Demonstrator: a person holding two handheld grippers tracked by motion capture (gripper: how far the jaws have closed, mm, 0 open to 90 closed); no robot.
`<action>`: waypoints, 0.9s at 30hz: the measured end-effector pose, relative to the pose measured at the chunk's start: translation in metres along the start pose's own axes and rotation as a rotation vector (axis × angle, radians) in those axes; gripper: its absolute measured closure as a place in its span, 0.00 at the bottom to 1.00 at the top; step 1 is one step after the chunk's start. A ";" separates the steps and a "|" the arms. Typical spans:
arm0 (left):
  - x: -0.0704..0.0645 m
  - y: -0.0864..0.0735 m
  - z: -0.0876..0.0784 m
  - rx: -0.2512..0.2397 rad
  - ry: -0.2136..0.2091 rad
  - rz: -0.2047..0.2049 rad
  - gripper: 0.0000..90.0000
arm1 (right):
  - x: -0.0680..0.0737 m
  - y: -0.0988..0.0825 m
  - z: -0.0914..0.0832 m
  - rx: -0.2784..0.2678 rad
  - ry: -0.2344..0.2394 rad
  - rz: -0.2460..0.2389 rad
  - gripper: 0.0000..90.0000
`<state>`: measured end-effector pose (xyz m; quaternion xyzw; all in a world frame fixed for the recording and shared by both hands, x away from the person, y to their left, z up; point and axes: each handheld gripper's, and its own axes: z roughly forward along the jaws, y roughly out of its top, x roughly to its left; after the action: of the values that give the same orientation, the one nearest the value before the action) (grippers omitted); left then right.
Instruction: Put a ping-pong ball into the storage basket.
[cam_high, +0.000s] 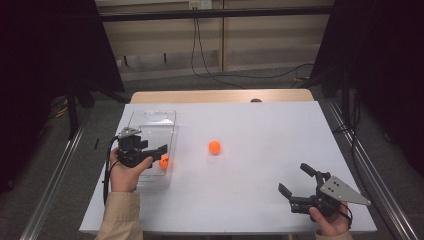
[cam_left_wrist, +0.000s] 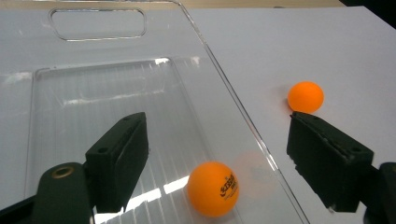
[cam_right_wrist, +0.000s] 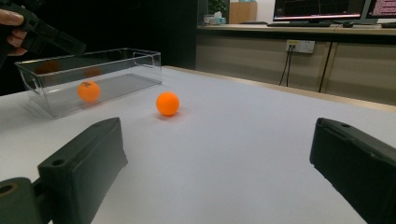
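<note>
A clear plastic bin (cam_high: 150, 120) (cam_left_wrist: 93, 93) (cam_right_wrist: 140, 60) stands at the table's left. An orange ball (cam_high: 164, 161) (cam_left_wrist: 213, 188) (cam_right_wrist: 88, 91) lies on the bin's floor near its right wall. My left gripper (cam_high: 152, 155) (cam_left_wrist: 217, 154) hovers over that ball, jaws open and apart from it. A second orange ball (cam_high: 214, 146) (cam_left_wrist: 305, 97) (cam_right_wrist: 167, 103) rests on the white table (cam_high: 260, 130) mid-surface. My right gripper (cam_high: 296, 179) (cam_right_wrist: 219, 172) sits low at the front right, open, with nothing between its jaws.
The table's front edge runs just below both hands. Metal rails flank the table on the floor. A cable (cam_high: 210, 75) trails across the floor behind the table. Dark curtains stand at both sides.
</note>
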<state>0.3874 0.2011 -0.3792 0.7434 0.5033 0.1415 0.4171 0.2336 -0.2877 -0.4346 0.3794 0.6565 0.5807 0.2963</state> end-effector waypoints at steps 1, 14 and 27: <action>-0.001 0.000 0.000 -0.001 -0.003 0.003 0.22 | 0.000 0.000 0.000 0.001 -0.001 0.000 0.03; -0.014 0.006 -0.003 -0.017 -0.039 0.031 0.17 | 0.000 0.000 0.000 0.002 0.002 -0.002 0.03; -0.018 0.007 -0.001 -0.012 -0.056 0.036 0.14 | 0.000 0.000 0.001 0.003 0.003 -0.003 0.03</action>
<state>0.3828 0.1847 -0.3699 0.7535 0.4769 0.1313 0.4331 0.2342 -0.2874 -0.4348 0.3781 0.6584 0.5798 0.2956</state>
